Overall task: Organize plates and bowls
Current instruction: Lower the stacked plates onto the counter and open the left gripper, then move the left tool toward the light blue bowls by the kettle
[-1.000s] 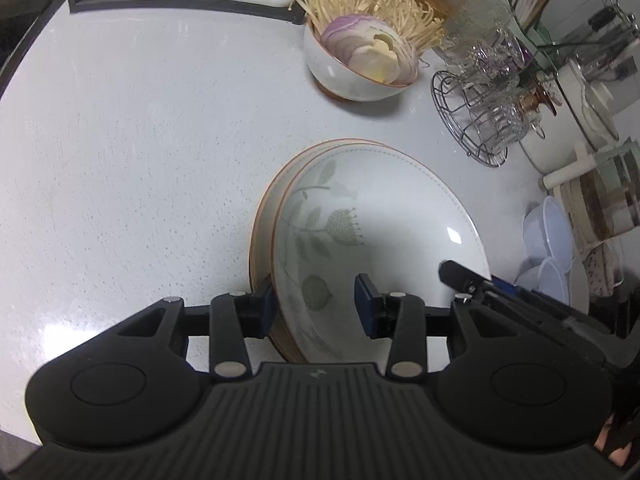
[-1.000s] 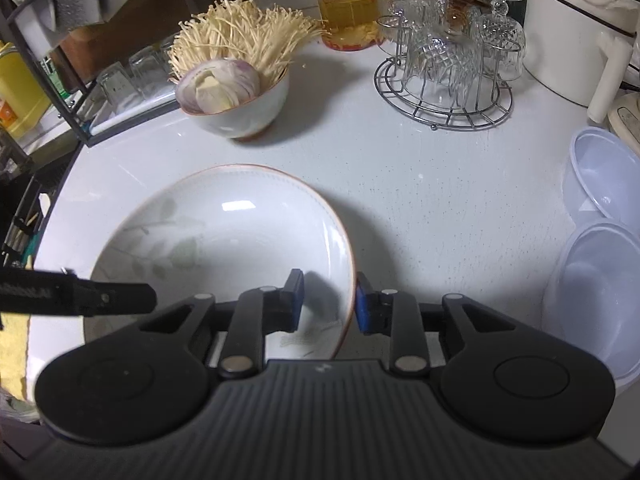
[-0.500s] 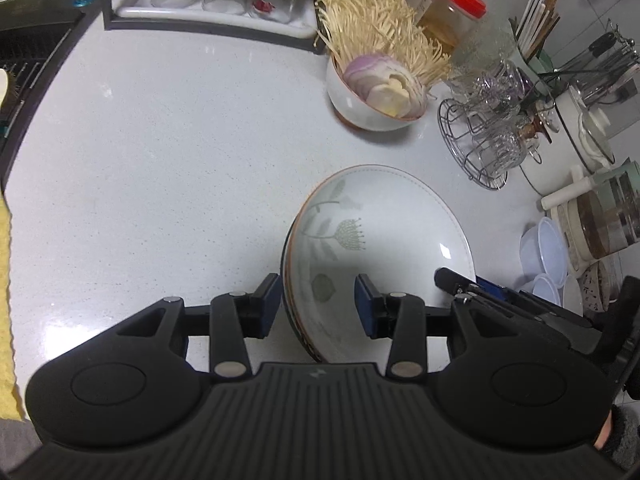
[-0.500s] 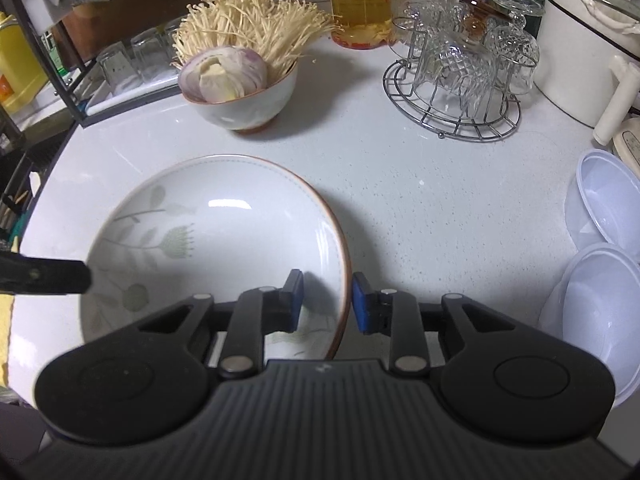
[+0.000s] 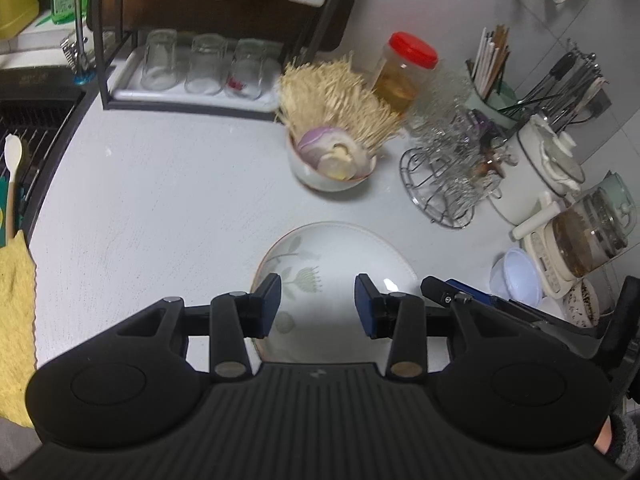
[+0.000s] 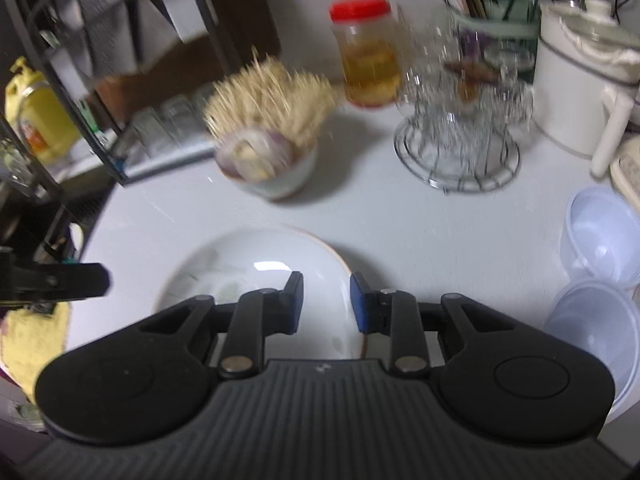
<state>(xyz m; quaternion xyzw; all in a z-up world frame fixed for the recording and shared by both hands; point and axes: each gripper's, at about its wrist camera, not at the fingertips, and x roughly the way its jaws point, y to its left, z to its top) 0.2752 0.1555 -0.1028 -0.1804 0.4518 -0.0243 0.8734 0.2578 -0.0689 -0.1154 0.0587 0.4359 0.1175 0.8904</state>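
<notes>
Left wrist view: left gripper (image 5: pixel 318 304) has risen since a second ago; more of the table (image 5: pixel 160 200) and the glass rack at the back now shows. Its jaws stand partly spread with nothing pinched. A second ago the left rim of the stacked plates sat between the blue pads; now the pads hang above the plate (image 5: pixel 336 280), clear of it. The plate, white with a grey leaf pattern and a thin brown rim, lies flat on the table, just in front of the jaws. Only the top plate can be made out now; the lower rim that showed earlier is no longer distinguishable.

Bowl of onion and enoki mushrooms (image 5: pixel 332 168) stands beyond the plate, well apart from it, unmoved. Red-lidded jar (image 5: pixel 404 72) and wire rack of glasses (image 5: pixel 452 176) are behind and to the right, as before.

Right wrist view: right gripper (image 6: pixel 326 304) has also lifted; picture is motion-blurred. Jaws are narrowly spread, gap unchanged. Earlier the right rim of the plate (image 6: pixel 248 264) passed between the pads; now the rim lies below and between them, and no contact can be seen, so nothing is pinched. The fingertip of the left gripper enters at the left edge, beside the plate's far side, no longer overlapping it.

Plastic tubs (image 6: pixel 600 236) sit at the right edge, unchanged.
</notes>
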